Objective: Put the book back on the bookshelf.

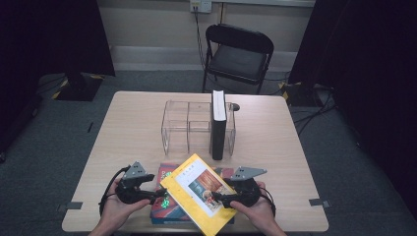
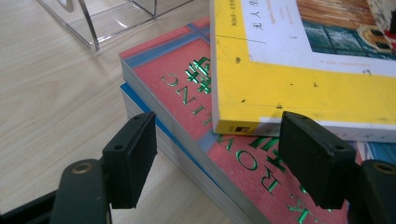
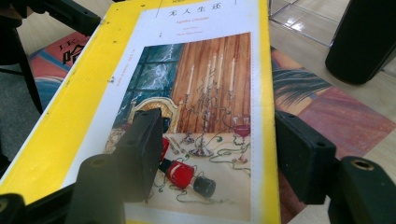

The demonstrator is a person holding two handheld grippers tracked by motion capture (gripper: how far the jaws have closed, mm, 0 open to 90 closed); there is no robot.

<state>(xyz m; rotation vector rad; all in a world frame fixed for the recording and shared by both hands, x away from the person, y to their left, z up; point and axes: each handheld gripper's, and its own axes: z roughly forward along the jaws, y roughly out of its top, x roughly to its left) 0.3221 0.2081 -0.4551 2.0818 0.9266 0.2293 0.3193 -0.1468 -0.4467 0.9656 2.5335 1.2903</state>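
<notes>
A yellow-bordered book lies askew on top of a stack near the table's front edge. Under it is a red book with green lettering, and under that a blue one. My left gripper sits at the stack's left side. In the left gripper view, the left gripper is open, with the yellow book's corner and the red cover showing between its jaws without touching them. My right gripper is at the yellow book's right edge. It is open, one jaw over the cover, the other past the edge.
A clear acrylic rack stands mid-table with a black book upright in its right slot. A cover with dark leaves shows under the yellow book's right side. A black folding chair stands behind the table.
</notes>
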